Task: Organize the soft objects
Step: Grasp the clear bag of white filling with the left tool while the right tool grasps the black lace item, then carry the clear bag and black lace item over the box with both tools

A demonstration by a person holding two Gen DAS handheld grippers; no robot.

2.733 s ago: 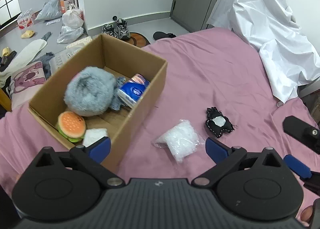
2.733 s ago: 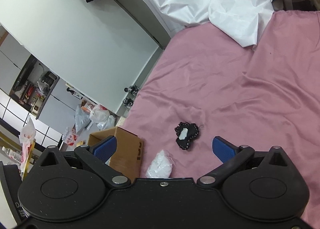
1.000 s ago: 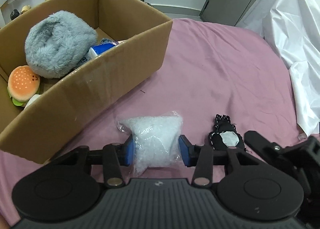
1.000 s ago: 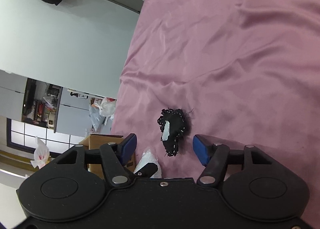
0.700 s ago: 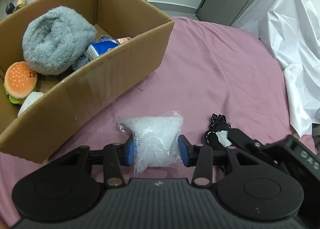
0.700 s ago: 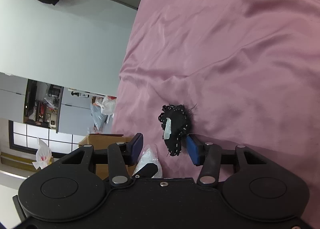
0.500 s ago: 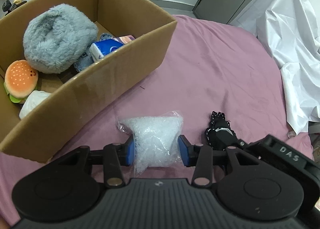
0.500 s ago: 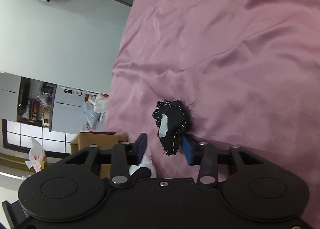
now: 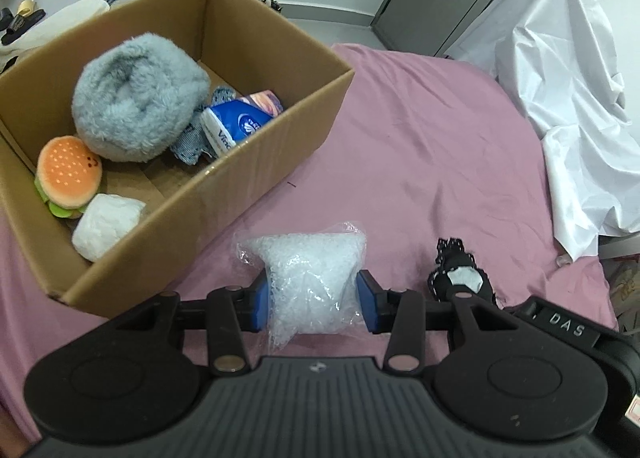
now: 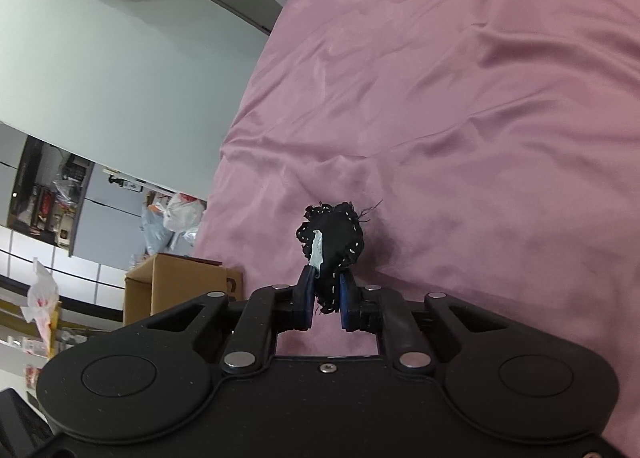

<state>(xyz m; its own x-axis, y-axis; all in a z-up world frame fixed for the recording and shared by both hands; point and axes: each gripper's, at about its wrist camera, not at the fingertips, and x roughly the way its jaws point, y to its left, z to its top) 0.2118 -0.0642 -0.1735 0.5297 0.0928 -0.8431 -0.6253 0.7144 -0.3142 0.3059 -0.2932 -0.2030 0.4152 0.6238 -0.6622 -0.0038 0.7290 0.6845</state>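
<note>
**Both grippers now clamped on soft items**

Since 2.7 s ago both grippers have come down from hovering with fingers wide. Left gripper (image 9: 316, 300): blue pads pressed into either side of the clear plastic bag of white filling (image 9: 310, 278), just beside the brown cardboard box (image 9: 256, 162) on the pink bedsheet (image 9: 420, 146). Right gripper (image 10: 324, 298): fingers narrow, pinching the small black lace-edged fabric piece (image 10: 334, 244). Box holds a grey fluffy plush (image 9: 138, 96), a burger plush toy (image 9: 68, 174) and a blue tissue pack (image 9: 236, 126).
</note>
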